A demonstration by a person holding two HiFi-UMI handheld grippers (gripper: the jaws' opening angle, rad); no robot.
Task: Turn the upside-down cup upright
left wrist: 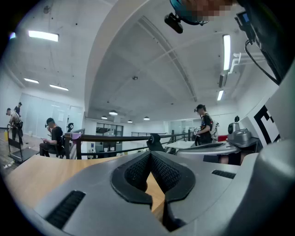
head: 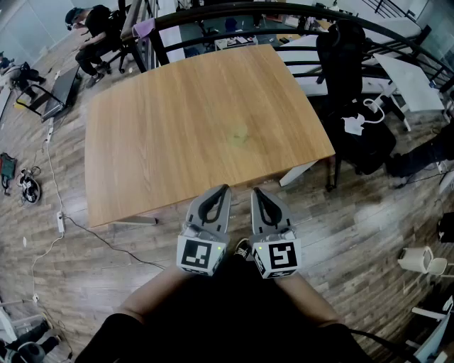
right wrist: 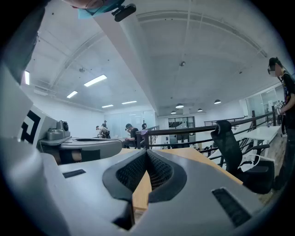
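Note:
No cup shows in any view. The light wooden table [head: 198,120] lies ahead of me, with only a faint stain near its middle. My left gripper [head: 224,188] and right gripper [head: 257,191] are held side by side just short of the table's near edge, pointing level across it. Both are shut with nothing between the jaws. In the left gripper view the left gripper [left wrist: 150,153] has its tips touching above the tabletop [left wrist: 32,173]. The right gripper view shows the right gripper [right wrist: 147,151] the same, over the tabletop [right wrist: 203,161].
A black office chair [head: 347,64] and a white desk [head: 404,78] stand to the table's right. A dark railing [head: 234,10] runs behind the table. A person [head: 96,32] sits at the far left. Cables [head: 28,184] lie on the wooden floor at left.

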